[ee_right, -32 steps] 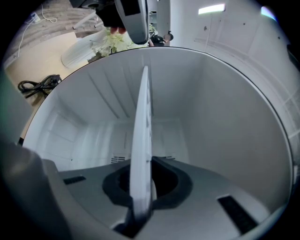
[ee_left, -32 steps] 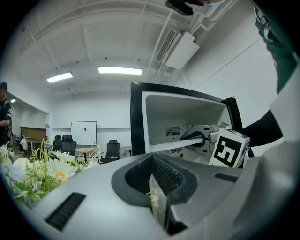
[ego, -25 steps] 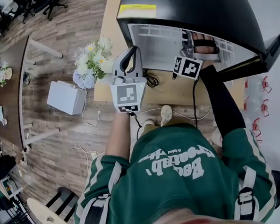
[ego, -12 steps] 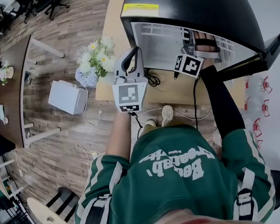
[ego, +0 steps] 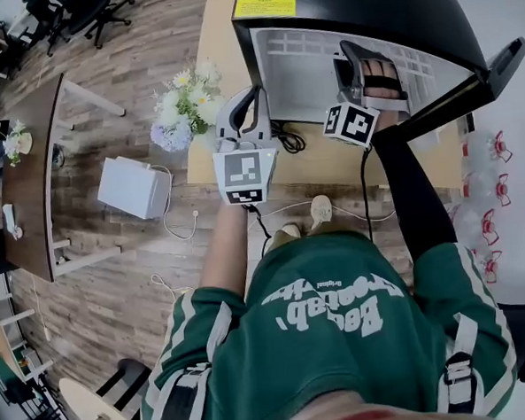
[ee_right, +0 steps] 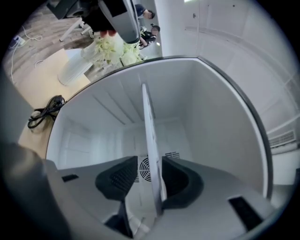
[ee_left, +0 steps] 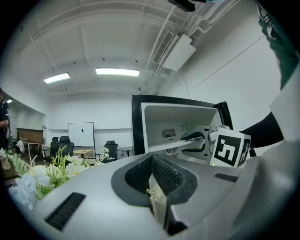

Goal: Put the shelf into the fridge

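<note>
A black mini fridge (ego: pixel 366 12) stands open on the wooden table (ego: pixel 331 169), showing its white inside (ee_right: pixel 93 136). The white shelf (ee_right: pixel 149 126) lies inside it, seen edge-on as a thin plate (ee_left: pixel 171 146). My right gripper (ego: pixel 353 59) reaches into the fridge (ee_left: pixel 154 110) with the shelf between its jaws (ee_right: pixel 145 176). Those jaws are opening: the left pad stands clear of the plate and the right pad lies close beside it. My left gripper (ego: pixel 243 108) hovers outside, left of the fridge opening, with its pads (ee_left: pixel 151 173) together and nothing held.
A bunch of white and blue flowers (ego: pixel 181 107) stands at the table's left corner, close to my left gripper. A black cable (ego: pixel 287 143) is coiled on the table before the fridge. The fridge door (ego: pixel 493 66) swings out at the right. A white box (ego: pixel 134 188) sits on the floor.
The right gripper's jaws have parted around the shelf inside the fridge. The head view has drifted slightly; the left gripper has stayed beside the flowers.
</note>
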`<state>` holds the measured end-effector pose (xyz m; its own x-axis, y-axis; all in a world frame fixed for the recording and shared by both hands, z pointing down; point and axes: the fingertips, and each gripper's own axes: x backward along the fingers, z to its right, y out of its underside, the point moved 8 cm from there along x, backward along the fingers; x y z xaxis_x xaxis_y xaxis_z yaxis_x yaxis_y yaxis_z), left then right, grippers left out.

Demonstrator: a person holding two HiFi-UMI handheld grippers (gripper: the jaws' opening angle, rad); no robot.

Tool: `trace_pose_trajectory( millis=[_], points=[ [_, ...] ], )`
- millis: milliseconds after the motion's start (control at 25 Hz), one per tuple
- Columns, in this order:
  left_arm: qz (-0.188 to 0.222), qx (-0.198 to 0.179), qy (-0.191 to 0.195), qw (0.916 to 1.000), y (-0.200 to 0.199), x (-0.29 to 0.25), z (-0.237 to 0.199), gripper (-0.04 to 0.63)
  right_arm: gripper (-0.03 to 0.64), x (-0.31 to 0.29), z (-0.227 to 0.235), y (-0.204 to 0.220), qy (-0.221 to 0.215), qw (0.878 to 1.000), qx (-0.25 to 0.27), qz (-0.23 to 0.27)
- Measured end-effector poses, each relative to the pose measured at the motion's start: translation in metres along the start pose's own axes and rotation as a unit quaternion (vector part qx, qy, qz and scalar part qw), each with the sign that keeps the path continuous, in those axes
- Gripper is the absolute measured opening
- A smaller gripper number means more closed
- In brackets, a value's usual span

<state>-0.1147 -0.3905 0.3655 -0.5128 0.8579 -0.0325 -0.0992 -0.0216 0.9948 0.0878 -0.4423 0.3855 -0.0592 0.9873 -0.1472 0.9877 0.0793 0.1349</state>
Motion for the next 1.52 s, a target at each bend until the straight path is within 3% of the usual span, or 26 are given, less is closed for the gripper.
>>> trace_pose_trajectory(
  millis=[280, 440, 600, 760, 1000, 1120, 1280, 1520],
  points=[
    [0.011, -0.004, 0.011, 0.9999, -0.011, 0.025, 0.004, 0.003, 0.17, 0.04, 0.001, -0.006, 0.006, 0.999, -0.042, 0.002],
    [0.016, -0.004, 0.016, 0.9997, -0.015, 0.038, 0.003, 0.003, 0.172, 0.065, 0.003, -0.002, 0.005, 0.993, -0.117, -0.003],
    [0.015, -0.003, 0.02, 0.9997, -0.014, 0.049, 0.005, 0.003, 0.178, 0.091, 0.003, 0.005, 0.003, 0.978, -0.209, -0.002],
    [0.019, -0.002, 0.029, 0.9994, -0.016, 0.057, 0.014, 0.003, 0.193, 0.117, 0.004, 0.012, -0.011, 0.946, -0.323, 0.004],
    [0.021, -0.007, 0.037, 0.9991, -0.023, 0.063, 0.038, 0.003, 0.218, 0.147, 0.011, 0.031, -0.038, 0.86, -0.508, 0.034],
    [0.019, -0.004, 0.036, 0.9992, -0.029, 0.063, 0.051, 0.003, 0.224, 0.159, 0.016, 0.04, -0.041, 0.829, -0.555, 0.055],
    [0.02, -0.009, 0.03, 0.9993, -0.036, 0.07, 0.07, 0.003, 0.229, 0.176, 0.021, 0.049, -0.048, 0.812, -0.576, 0.083],
    [0.02, -0.016, 0.014, 0.9996, -0.043, 0.083, 0.096, 0.003, 0.233, 0.195, 0.022, 0.056, -0.07, 0.805, -0.577, 0.118]
  ],
)
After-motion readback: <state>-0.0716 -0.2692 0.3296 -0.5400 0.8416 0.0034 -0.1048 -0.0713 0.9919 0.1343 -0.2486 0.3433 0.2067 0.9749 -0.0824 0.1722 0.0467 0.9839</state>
